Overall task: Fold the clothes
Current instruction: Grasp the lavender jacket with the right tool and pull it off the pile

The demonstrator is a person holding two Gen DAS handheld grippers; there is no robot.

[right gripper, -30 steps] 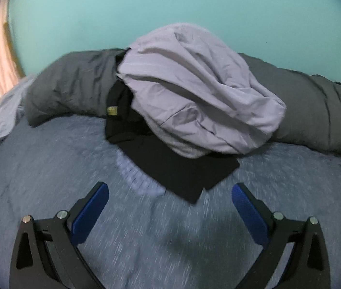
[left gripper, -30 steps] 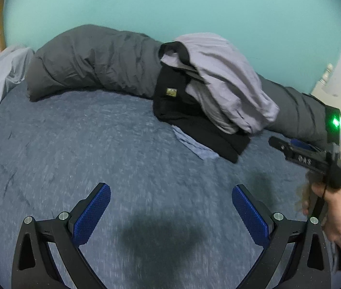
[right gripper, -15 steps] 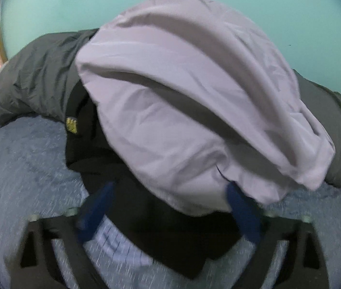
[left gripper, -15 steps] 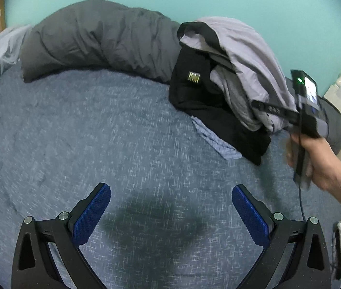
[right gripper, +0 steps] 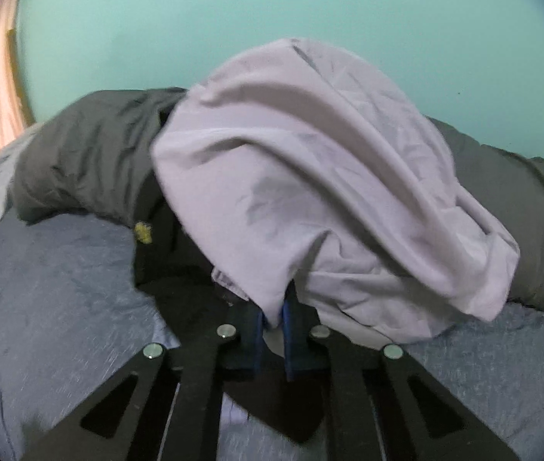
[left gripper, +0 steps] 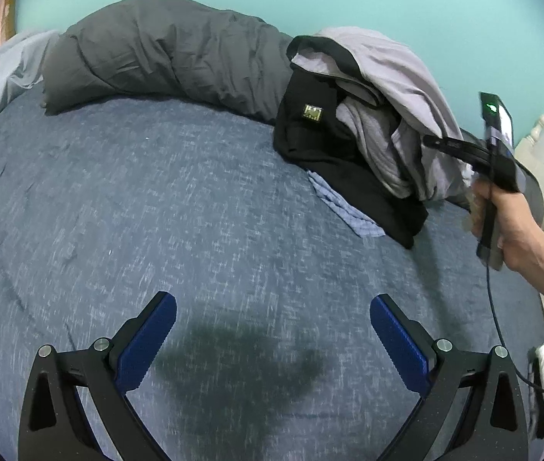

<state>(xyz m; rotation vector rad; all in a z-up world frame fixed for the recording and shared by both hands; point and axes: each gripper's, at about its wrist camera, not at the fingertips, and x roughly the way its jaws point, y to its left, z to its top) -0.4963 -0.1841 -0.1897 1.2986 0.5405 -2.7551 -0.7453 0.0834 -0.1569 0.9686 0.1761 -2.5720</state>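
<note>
A lilac garment (right gripper: pixel 310 176) lies crumpled atop a black garment (left gripper: pixel 333 161) and a checked blue cloth (left gripper: pixel 343 211), heaped against the bed's far side.

Count, both views:
- grippers: 2, left gripper (left gripper: pixel 272 330) and right gripper (right gripper: pixel 273 326)
- hand (left gripper: pixel 510 223): 1
- lilac garment (right gripper: pixel 310 176): 1
- black garment (left gripper: pixel 329 153): 1
- checked blue cloth (left gripper: pixel 345 211): 1
- grey duvet (left gripper: pixel 164 61): 1
- bed (left gripper: pixel 156 211): 1
</note>
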